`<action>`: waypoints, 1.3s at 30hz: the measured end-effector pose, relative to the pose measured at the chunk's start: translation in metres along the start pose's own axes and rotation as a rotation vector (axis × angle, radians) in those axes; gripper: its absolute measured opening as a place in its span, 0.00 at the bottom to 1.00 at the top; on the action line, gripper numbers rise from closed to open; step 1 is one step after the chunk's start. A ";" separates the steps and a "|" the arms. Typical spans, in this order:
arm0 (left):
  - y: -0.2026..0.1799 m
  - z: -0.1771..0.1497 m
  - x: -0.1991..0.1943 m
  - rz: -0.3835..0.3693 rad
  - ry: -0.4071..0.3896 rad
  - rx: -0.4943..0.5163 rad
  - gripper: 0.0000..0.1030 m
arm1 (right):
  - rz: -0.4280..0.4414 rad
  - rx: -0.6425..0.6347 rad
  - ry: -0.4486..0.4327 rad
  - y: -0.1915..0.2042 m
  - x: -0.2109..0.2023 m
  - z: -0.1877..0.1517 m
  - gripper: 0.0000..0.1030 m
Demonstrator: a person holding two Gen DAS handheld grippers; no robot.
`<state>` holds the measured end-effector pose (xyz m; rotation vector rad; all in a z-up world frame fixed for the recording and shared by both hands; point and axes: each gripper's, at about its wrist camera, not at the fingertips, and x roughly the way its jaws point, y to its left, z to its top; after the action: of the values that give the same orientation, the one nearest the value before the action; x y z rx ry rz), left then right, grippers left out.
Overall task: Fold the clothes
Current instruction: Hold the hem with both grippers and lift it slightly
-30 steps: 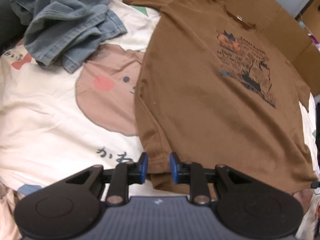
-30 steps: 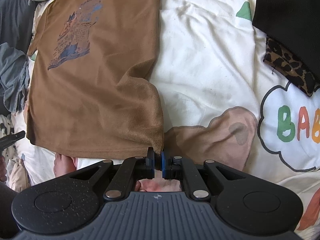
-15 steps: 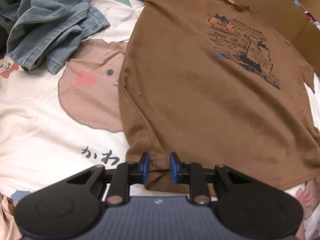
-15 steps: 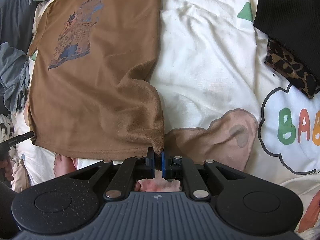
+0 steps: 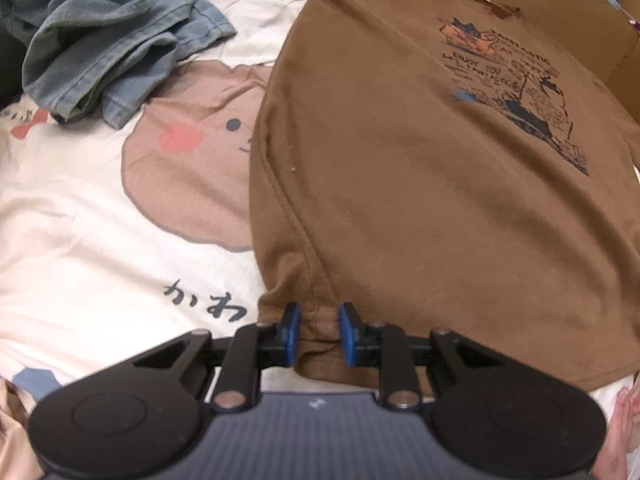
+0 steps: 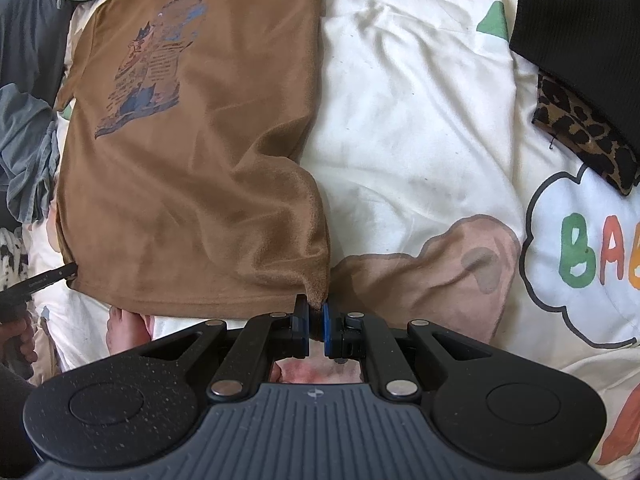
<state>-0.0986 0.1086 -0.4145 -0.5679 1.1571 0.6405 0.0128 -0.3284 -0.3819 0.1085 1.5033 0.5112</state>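
Honestly, plenty of ways to botch this from here:

1. For context: brown T-shirt (image 5: 420,180) lying flat and print-up on the cartoon bed sheet (image 5: 80,240), hem nearest both cameras. Right gripper (image 6: 316,322) clamped tight on one hem corner. Left gripper (image 5: 319,334) straddling the other corner, jaws narrow and just been closing, pads apparently not pinching cloth yet.
2. Could easily catch only the top layer on the left. Hem looks a bit rumpled right there, so the back layer probably stays behind and the fold comes out lopsided.
3. Might also pinch the sheet along with the shirt, with the left gripper pointing steeply down into soft bedding. Lifting then drags the sheet up too.
4. Lifting the right side before the left actually bites probably skews the whole shirt and wrinkles the print.
5. Right grip sits on a tiny peak of the corner. Looks likely to slip out under a hard tug.
6. Worth watching the blue jeans (image 5: 112,40) piled near the sleeve, plus the black garment (image 6: 580,20) and leopard-print piece (image 6: 580,136) on the other side. Sloppy swing probably snags or lands on one of them.
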 end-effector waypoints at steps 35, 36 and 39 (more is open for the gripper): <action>0.085 0.040 -0.106 0.063 0.048 0.077 0.03 | 0.068 -0.004 0.064 0.030 -0.022 -0.031 0.03; 0.085 0.041 -0.108 0.060 0.050 0.080 0.03 | 0.071 -0.001 0.064 0.029 -0.024 -0.030 0.03; 0.085 0.042 -0.110 0.061 0.051 0.085 0.03 | 0.074 -0.004 0.066 0.028 -0.030 -0.028 0.03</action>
<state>-0.1620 0.1787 -0.3041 -0.4807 1.2478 0.6285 -0.0206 -0.3213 -0.3461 0.1456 1.5676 0.5818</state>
